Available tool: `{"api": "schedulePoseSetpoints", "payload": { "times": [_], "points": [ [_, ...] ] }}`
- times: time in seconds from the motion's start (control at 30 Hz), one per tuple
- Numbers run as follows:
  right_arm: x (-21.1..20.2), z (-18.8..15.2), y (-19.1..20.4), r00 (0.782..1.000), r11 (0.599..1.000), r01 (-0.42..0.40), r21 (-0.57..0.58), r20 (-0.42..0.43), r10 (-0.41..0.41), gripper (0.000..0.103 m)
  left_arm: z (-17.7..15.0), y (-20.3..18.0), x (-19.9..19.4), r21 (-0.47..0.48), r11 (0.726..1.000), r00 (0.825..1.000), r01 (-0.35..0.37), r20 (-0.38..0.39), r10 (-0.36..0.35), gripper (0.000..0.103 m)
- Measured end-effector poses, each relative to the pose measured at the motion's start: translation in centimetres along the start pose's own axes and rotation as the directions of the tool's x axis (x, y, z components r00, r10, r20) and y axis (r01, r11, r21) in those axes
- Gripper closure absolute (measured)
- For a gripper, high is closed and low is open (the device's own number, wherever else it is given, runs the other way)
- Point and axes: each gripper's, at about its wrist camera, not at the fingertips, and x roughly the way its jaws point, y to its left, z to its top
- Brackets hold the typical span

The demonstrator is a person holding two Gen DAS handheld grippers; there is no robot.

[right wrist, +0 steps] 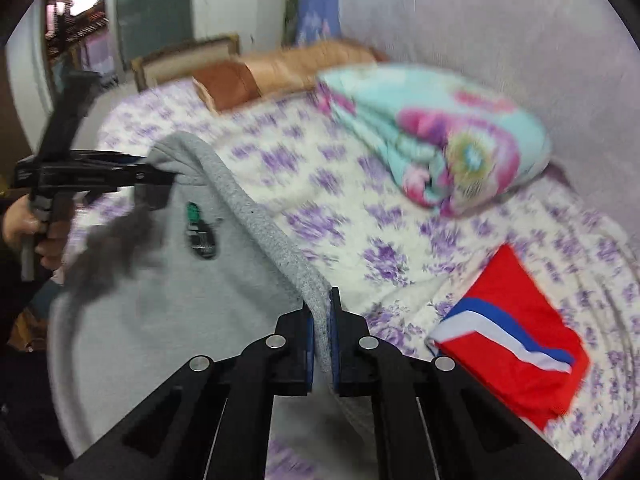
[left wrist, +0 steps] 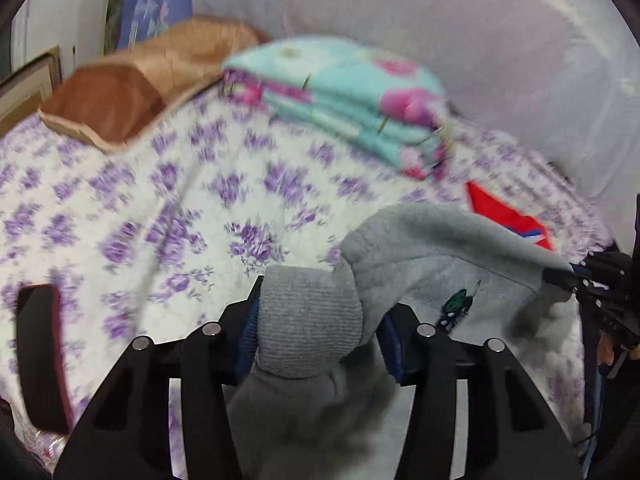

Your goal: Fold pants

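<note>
The grey pants (right wrist: 168, 320) hang in the air above the bed (right wrist: 340, 220), stretched between the two tongs by the ribbed waistband, with the rest of the cloth drooping toward the person. No fold shows yet: the garment is lifted and spread, not laid flat, so by my judgement the task is at its start, with laying out, folding leg on leg and folding across all left to do. A small dark green badge (right wrist: 200, 232) sits on the front, below the band.

The left tongs (left wrist: 316, 328) are closed partway on a thick bunch of the waistband, the blue pads pressed against the wad of cloth. The right tongs (right wrist: 320, 340) are nearly closed, pinching a thin edge of the waistband between the pads. Both views are blurred, so how firm either grip is remains hard to judge.

Around them on the bed lie a red cloth with white and blue stripes (right wrist: 516, 344), a folded floral quilt (right wrist: 436, 136) and a brown pillow (left wrist: 132, 88).
</note>
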Motion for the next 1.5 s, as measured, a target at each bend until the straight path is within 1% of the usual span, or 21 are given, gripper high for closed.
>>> {"api": "schedulePoseSetpoints", "payload": {
  "times": [0.1, 0.13, 0.17, 0.23, 0.33, 0.43, 0.53, 0.67, 0.73, 0.83, 0.87, 0.93, 1.03, 1.13, 1.2, 1.3, 1.37, 1.4, 1.43, 1.47, 1.5],
  "points": [
    [-6.9, -2.5, 4.2, 0.996, 0.999, -0.019, -0.043, 0.084, 0.023, 0.096, -1.6, -0.5, -4.6, 0.049, 0.998, 0.999, 0.026, 0.035, -0.028, 0.050],
    [-8.4, -3.5, 5.6, 0.994, 0.998, -0.033, -0.050, 0.099, 0.038, 0.096, -2.5, -0.4, -6.1, 0.064, 0.997, 0.999, 0.038, 0.033, -0.040, 0.045],
    [-9.9, -4.9, 7.5, 0.992, 0.997, -0.058, -0.053, 0.110, 0.064, 0.096, -3.2, -0.2, -7.0, 0.066, 0.997, 0.999, 0.040, 0.030, -0.042, 0.034],
    [-10.9, -7.7, 10.7, 0.987, 0.992, -0.119, -0.046, 0.107, 0.123, 0.096, -5.7, 0.8, -8.9, 0.051, 0.998, 1.000, 0.028, 0.007, -0.029, 0.021],
    [-8.6, -13.3, 14.9, 0.975, 0.976, -0.219, 0.018, 0.052, 0.218, 0.096, -10.2, 2.8, -10.0, 0.004, 1.000, 0.997, 0.030, -0.068, -0.030, 0.021],
    [-4.7, -16.9, 16.2, 0.970, 0.961, -0.245, 0.125, 0.029, 0.243, 0.096, -13.5, 4.0, -9.9, -0.045, 0.999, 0.992, 0.021, -0.120, -0.026, 0.021],
    [-3.3, -17.9, 16.7, 0.966, 0.951, -0.257, 0.170, 0.064, 0.250, 0.095, -15.3, 4.6, -10.6, -0.119, 0.991, 0.990, 0.062, -0.120, -0.076, 0.021],
    [-4.3, -17.5, 17.5, 0.970, 0.962, -0.236, 0.136, 0.095, 0.224, 0.095, -15.2, 4.6, -11.5, -0.183, 0.978, 0.992, 0.103, -0.054, -0.114, 0.006],
    [-4.3, -17.4, 17.7, 0.973, 0.968, -0.222, 0.115, 0.092, 0.212, 0.095, -14.6, 4.9, -10.2, -0.230, 0.969, 0.992, 0.090, -0.062, -0.107, 0.007],
    [-4.0, -17.9, 17.9, 0.975, 0.971, -0.213, 0.110, 0.082, 0.205, 0.095, -13.5, 5.4, -7.3, -0.316, 0.941, 0.983, 0.122, -0.091, -0.158, 0.007],
    [-4.2, -18.1, 18.0, 0.977, 0.973, -0.206, 0.107, 0.084, 0.197, 0.095, -13.3, 5.3, -6.8, -0.321, 0.938, 0.981, 0.129, -0.094, -0.167, 0.014],
    [-4.4, -17.9, 18.2, 0.978, 0.977, -0.193, 0.095, 0.093, 0.184, 0.095, -12.6, 5.1, -5.8, -0.298, 0.949, 0.984, 0.100, -0.112, -0.139, 0.043],
    [-5.9, -16.9, 18.2, 0.973, 0.978, -0.191, 0.079, 0.143, 0.179, 0.095, -11.5, 5.2, -6.1, -0.292, 0.952, 0.987, 0.093, -0.100, -0.127, 0.056],
    [-7.6, -15.6, 18.9, 0.957, 0.973, -0.227, 0.038, 0.193, 0.215, 0.095, -10.8, 4.6, -8.3, -0.234, 0.970, 0.996, 0.070, -0.041, -0.081, 0.057],
    [-7.6, -15.4, 20.1, 0.950, 0.967, -0.255, -0.008, 0.186, 0.252, 0.095, -11.1, 4.8, -8.6, -0.206, 0.978, 0.999, 0.028, -0.033, -0.035, 0.057],
    [-4.2, -16.3, 22.5, 0.969, 0.970, -0.238, -0.054, 0.057, 0.241, 0.094, -12.8, 6.0, -6.3, -0.183, 0.981, 0.994, -0.060, -0.100, 0.042, 0.051],
    [-1.4, -17.2, 22.4, 0.974, 0.974, -0.227, -0.010, -0.026, 0.227, 0.092, -14.4, 6.5, -4.9, -0.171, 0.981, 0.990, -0.093, -0.123, 0.072, 0.035],
    [-1.3, -17.4, 22.2, 0.970, 0.971, -0.240, 0.011, -0.025, 0.240, 0.091, -14.6, 6.5, -5.2, -0.168, 0.981, 0.990, -0.100, -0.110, 0.082, 0.033],
    [-1.9, -17.3, 21.8, 0.967, 0.967, -0.254, 0.021, -0.013, 0.255, 0.081, -14.7, 6.3, -5.9, -0.156, 0.981, 0.991, -0.112, -0.095, 0.098, 0.032],
    [-2.6, -17.3, 21.8, 0.969, 0.969, -0.248, 0.015, -0.001, 0.248, 0.051, -14.6, 6.1, -6.5, -0.147, 0.982, 0.991, -0.117, -0.086, 0.105, 0.033],
    [-3.7, -17.1, 21.8, 0.978, 0.979, -0.206, 0.006, 0.020, 0.205, 0.032, -14.3, 5.7, -7.7, -0.133, 0.982, 0.990, -0.135, -0.064, 0.127, 0.033]
  ]
}}
